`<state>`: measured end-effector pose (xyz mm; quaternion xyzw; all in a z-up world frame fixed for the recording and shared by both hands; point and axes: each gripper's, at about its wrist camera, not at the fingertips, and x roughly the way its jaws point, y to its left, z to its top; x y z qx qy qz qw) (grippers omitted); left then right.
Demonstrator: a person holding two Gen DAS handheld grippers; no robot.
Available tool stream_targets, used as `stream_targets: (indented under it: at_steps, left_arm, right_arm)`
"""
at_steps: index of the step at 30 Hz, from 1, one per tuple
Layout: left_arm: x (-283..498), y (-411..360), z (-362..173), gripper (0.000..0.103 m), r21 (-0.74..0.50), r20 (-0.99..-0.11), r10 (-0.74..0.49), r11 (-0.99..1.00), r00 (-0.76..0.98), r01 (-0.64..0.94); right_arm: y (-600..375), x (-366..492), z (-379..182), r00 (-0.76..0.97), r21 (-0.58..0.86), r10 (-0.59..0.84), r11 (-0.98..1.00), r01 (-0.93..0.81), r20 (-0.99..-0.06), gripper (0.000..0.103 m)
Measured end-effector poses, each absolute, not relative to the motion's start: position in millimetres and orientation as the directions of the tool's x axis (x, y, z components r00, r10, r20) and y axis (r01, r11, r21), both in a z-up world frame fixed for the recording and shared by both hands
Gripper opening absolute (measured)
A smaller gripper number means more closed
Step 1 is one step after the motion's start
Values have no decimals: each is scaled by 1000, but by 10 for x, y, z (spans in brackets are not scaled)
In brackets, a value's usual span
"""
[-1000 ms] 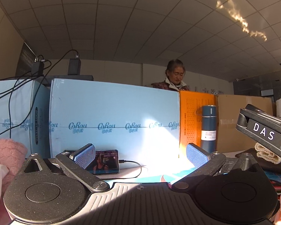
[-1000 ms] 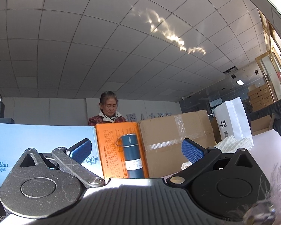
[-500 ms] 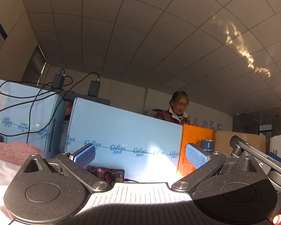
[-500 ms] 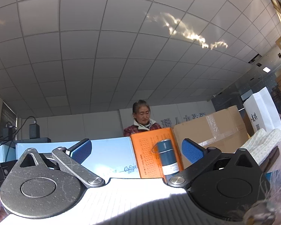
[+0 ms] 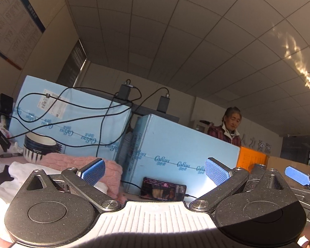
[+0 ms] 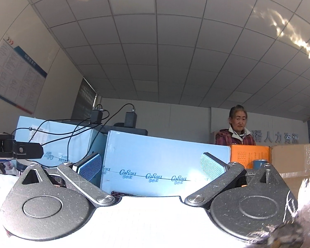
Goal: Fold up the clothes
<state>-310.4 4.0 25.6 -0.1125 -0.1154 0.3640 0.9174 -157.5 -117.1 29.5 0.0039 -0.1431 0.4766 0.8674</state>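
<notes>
In the left wrist view my left gripper [image 5: 154,171] is open and empty, tilted up toward the boxes and ceiling. A pink knitted garment [image 5: 72,162] lies to its left on white cloth [image 5: 18,171] with a dark patch. One blue pad of the right gripper [image 5: 296,172] shows at the far right. In the right wrist view my right gripper [image 6: 150,168] is open and empty, facing the blue boxes. A little white cloth [image 6: 4,179] shows at the left, and part of the left gripper's body [image 6: 14,149] above it.
Light blue boxes [image 5: 175,148] stand behind, with black cables [image 5: 76,111] and chargers on top. A phone [image 5: 163,190] leans on one box. Stacked bowls [image 5: 39,148] and a marker sit left. An orange box [image 6: 249,157], a blue bottle [image 6: 259,163], a cardboard box [image 6: 295,161] and a woman [image 6: 237,128] are at right.
Both grippers have swung to the left: the boxes, bottle and woman have shifted right in both views. The pink garment, white cloth and bowls have come into the left view. Both stay open.
</notes>
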Motion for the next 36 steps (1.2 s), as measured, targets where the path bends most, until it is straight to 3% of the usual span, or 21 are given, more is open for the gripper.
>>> stream_targets:
  at_steps: [6, 11, 15, 20, 32, 36]
  left_arm:
    - [-3695, 305, 248, 103, -344, 87, 850, 516, 520, -785]
    - [-4202, 546, 188, 103, -414, -9, 902, 389, 431, -823]
    - [-4571, 784, 54, 103, -555, -121, 870, 340, 479, -759]
    - [-4889, 955, -184, 103, -733, -182, 812, 263, 554, -628]
    - [-5042, 957, -200, 103, -799, -323, 707, 152, 629, -581]
    - [-5070, 961, -231, 103, -822, -332, 682, 130, 652, -555]
  right_arm:
    - [-761, -1770, 372, 368, -139, 922, 383, -913, 122, 103]
    - [-351, -2026, 352, 227, -204, 974, 223, -953, 5, 103]
    - [-53, -2234, 280, 124, -252, 987, 96, -963, -99, 103]
    - [371, -2488, 186, 6, -284, 968, -68, -956, -253, 103]
    - [1131, -3082, 3, -228, -290, 850, -396, -871, -476, 103]
    - [1433, -3146, -64, -267, -182, 796, -422, -888, -543, 102]
